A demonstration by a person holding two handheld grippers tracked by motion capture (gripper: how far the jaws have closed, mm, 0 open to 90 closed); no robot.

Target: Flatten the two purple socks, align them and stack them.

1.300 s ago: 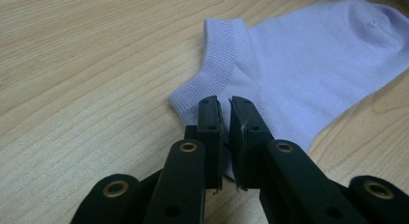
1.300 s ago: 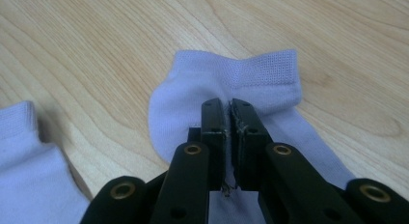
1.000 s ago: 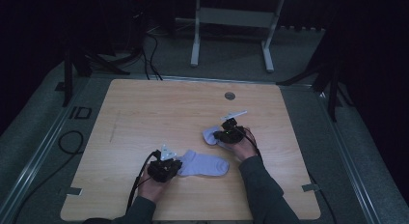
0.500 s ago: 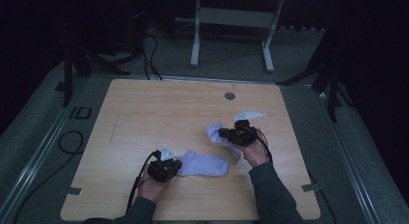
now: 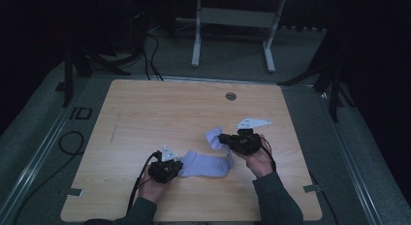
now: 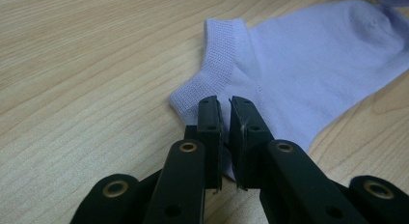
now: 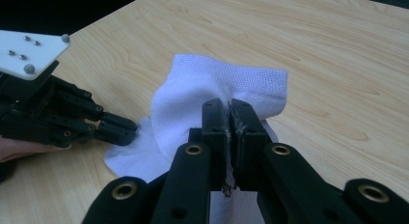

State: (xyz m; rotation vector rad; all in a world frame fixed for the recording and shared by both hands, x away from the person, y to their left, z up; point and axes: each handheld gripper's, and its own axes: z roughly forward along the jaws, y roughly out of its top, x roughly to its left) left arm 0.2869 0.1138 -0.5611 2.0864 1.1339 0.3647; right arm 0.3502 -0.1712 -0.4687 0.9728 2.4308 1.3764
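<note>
A pale lavender sock (image 5: 206, 165) lies flat on the wooden table (image 5: 160, 113). My left gripper (image 5: 178, 168) rests at its left end, shut on the corner of its ribbed cuff (image 6: 212, 64), jaws (image 6: 225, 108) pinching the edge. My right gripper (image 5: 222, 137) is shut on a second lavender sock (image 5: 213, 137) and holds it a little above the table. In the right gripper view that sock's ribbed cuff (image 7: 260, 79) bunches around the shut jaws (image 7: 227, 110), and its lower part drapes onto the flat sock. The left gripper (image 7: 120, 130) shows there at the left.
A round grommet (image 5: 230, 96) sits in the table near its far edge. A cable (image 5: 138, 184) trails from the left gripper toward the near edge. Beyond the table stand a white frame (image 5: 232, 21) and dark stands on a grey floor.
My right gripper has moved to the right and risen a little, taking the second sock with it. The left gripper and the flat sock have stayed put.
</note>
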